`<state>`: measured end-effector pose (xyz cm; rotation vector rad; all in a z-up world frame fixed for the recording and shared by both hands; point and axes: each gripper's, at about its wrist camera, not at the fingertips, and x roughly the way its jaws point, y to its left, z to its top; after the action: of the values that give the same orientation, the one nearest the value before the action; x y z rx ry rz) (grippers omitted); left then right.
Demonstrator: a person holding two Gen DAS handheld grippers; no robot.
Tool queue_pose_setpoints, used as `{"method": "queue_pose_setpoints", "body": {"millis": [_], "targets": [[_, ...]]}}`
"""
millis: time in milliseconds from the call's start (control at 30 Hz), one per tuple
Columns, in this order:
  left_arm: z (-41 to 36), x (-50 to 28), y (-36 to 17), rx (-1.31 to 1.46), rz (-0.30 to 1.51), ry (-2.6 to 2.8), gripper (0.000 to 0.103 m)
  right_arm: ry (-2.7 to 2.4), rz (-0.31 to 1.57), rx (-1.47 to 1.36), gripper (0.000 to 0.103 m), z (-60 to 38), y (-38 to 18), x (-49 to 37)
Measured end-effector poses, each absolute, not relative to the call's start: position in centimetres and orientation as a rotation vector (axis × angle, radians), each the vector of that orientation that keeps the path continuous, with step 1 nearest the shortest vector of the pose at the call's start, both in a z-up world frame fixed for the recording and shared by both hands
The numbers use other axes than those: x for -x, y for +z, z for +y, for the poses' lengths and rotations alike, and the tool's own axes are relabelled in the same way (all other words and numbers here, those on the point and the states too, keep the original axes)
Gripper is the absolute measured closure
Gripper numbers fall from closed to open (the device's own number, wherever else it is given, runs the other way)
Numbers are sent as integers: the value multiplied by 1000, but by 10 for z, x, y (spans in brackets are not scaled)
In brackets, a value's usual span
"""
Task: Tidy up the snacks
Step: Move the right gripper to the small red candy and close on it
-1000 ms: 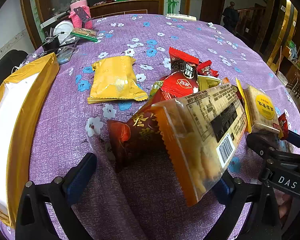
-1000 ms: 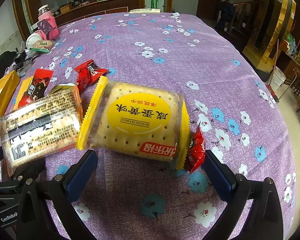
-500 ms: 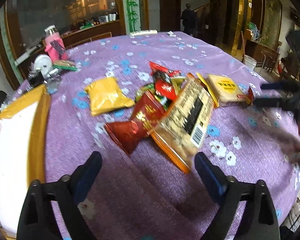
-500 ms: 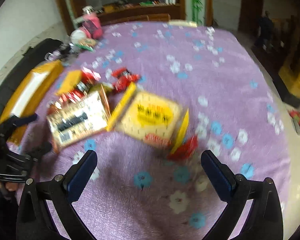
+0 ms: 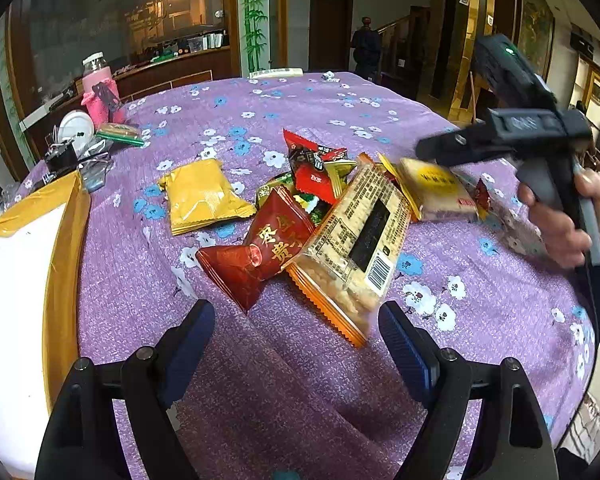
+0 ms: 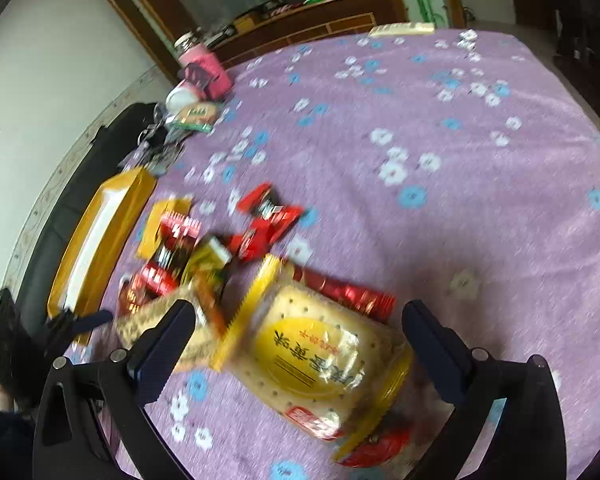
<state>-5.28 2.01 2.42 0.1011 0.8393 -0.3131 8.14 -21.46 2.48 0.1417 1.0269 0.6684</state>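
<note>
Noted on the purple-clothed counter (image 5: 480, 312): yellow cracker pack (image 6: 320, 364) between spread, non-touching right gripper (image 6: 296, 348) fingers, light, crinkly, brittle inside, best pinched by edges; left gripper (image 5: 296, 340) closing, empty, near the orange-trimmed biscuit pack (image 5: 356, 240).

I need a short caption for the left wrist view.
Open left gripper facing snack packets piled on purple floral tablecloth.

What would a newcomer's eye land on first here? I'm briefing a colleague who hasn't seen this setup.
Probably the heap of snack packets mid-table on the purple flowered tablecloth, topped by a clear orange-edged cracker pack. Next, the yellow-rimmed tray at the left edge, and the right gripper hanging open over a yellow-labelled biscuit pack.
</note>
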Motion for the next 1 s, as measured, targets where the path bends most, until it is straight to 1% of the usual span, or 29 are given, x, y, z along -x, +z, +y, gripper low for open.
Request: {"method": "queue_pose_setpoints", "body": {"millis": [67,200,267,333,433,533,600,700,767,833,867,900,933,967,1000], "targets": [[23,50,24,-83,848,-322,16,738,1015,-113,0,-205,29,-63],[30,46,23,-34,864,-339,16,859,992,30,0,-180,34,-16],[32,45,22,-17,868,-347,16,837,940,160,0,-167,38,1],[33,44,22,-10,874,-347,16,799,892,233,0,-165,44,4],[33,46,22,-9,871,-344,16,759,912,162,0,-178,45,-23],[34,48,23,-5,863,-341,16,713,982,19,0,-196,32,-62],[36,49,24,-2,858,-336,16,665,1001,-32,0,-209,26,-74],[39,48,24,10,861,-338,16,647,946,-121,1,-233,40,-63],[41,48,24,21,857,-345,16,552,866,-152,1,-255,52,-42],[42,47,24,31,858,-351,16,493,842,-196,1,-272,53,-24],[43,47,25,36,857,-352,16,427,830,-198,4,-279,52,-15],[44,47,26,46,850,-353,16,370,835,-196,16,-283,50,-11],[45,46,26,51,847,-353,16,316,864,-203,26,-288,45,-9],[46,46,26,54,848,-352,16,281,923,-235,51,-295,35,-8],[46,46,26,55,849,-350,16,267,962,-275,69,-300,28,-8]]}}
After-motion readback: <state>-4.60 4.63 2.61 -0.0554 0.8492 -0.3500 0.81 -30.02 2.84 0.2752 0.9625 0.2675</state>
